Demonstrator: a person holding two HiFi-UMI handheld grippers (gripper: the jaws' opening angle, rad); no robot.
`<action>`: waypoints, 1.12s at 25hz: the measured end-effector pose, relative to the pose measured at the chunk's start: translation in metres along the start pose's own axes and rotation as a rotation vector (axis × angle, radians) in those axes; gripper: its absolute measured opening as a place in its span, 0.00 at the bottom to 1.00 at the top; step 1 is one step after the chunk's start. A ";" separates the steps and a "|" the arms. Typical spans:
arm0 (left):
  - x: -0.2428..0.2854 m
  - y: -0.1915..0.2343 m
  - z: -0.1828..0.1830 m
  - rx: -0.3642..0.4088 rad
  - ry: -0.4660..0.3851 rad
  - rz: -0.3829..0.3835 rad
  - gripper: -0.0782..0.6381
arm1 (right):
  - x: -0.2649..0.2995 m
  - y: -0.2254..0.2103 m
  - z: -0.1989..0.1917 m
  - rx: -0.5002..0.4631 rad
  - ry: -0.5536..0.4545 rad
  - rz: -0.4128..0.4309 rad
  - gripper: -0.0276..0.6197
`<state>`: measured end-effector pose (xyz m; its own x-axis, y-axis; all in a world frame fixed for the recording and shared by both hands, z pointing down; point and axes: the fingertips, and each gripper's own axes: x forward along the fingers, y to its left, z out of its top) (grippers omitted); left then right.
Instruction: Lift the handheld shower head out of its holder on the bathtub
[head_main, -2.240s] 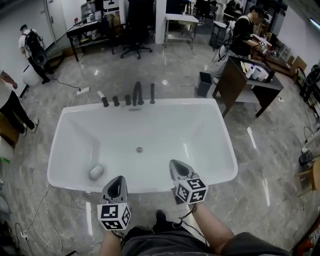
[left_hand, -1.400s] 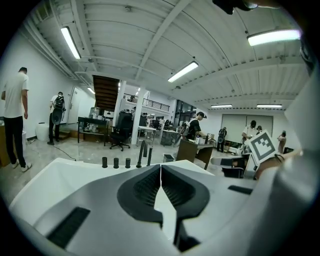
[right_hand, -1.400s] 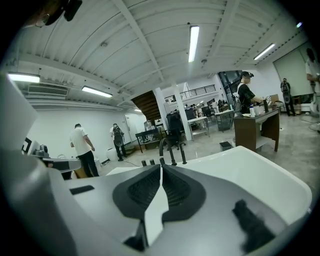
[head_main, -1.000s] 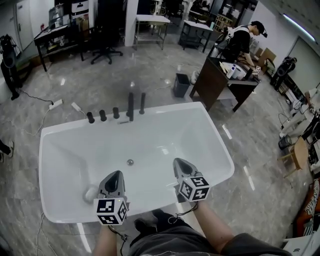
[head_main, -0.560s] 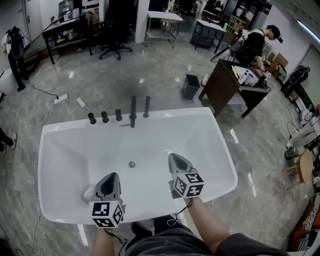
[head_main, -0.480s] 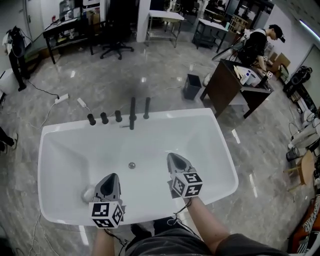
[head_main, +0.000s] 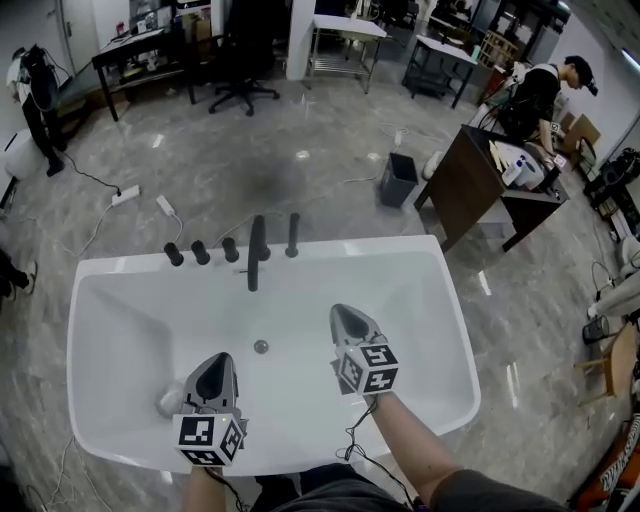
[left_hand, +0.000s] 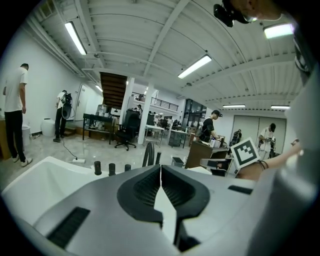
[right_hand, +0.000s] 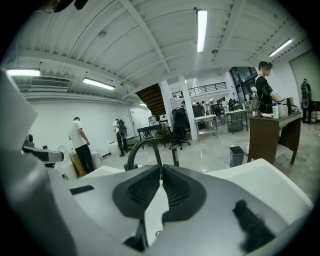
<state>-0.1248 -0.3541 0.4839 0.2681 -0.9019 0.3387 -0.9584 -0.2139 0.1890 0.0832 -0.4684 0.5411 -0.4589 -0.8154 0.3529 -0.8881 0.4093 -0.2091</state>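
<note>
The handheld shower head is a slim black stick standing upright in its holder on the far rim of the white bathtub, just right of the curved black spout. In the right gripper view the shower head stands right of the spout; in the left gripper view the shower head rises beyond the jaws. My left gripper and right gripper hover over the tub basin, well short of the far rim. Both are shut with nothing between their jaws.
Three black knobs line the rim left of the spout. A drain and a grey round object lie in the tub. Beyond it stand a dark bin, a brown desk with a person, and an office chair.
Both grippers have moved forward from the near rim out over the tub basin, toward the faucet side. Their jaws stay shut.
</note>
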 end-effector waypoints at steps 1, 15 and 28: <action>0.009 0.001 0.002 -0.003 -0.006 0.005 0.13 | 0.010 -0.005 0.001 0.000 -0.003 0.004 0.09; 0.113 0.030 0.003 -0.023 -0.011 0.037 0.13 | 0.140 -0.044 -0.023 -0.032 0.050 0.073 0.23; 0.159 0.068 -0.033 -0.027 0.037 0.055 0.13 | 0.241 -0.065 -0.051 -0.032 0.050 0.017 0.33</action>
<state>-0.1439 -0.4999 0.5811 0.2187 -0.8976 0.3828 -0.9690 -0.1536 0.1933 0.0293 -0.6703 0.6864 -0.4742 -0.7868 0.3951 -0.8801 0.4366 -0.1868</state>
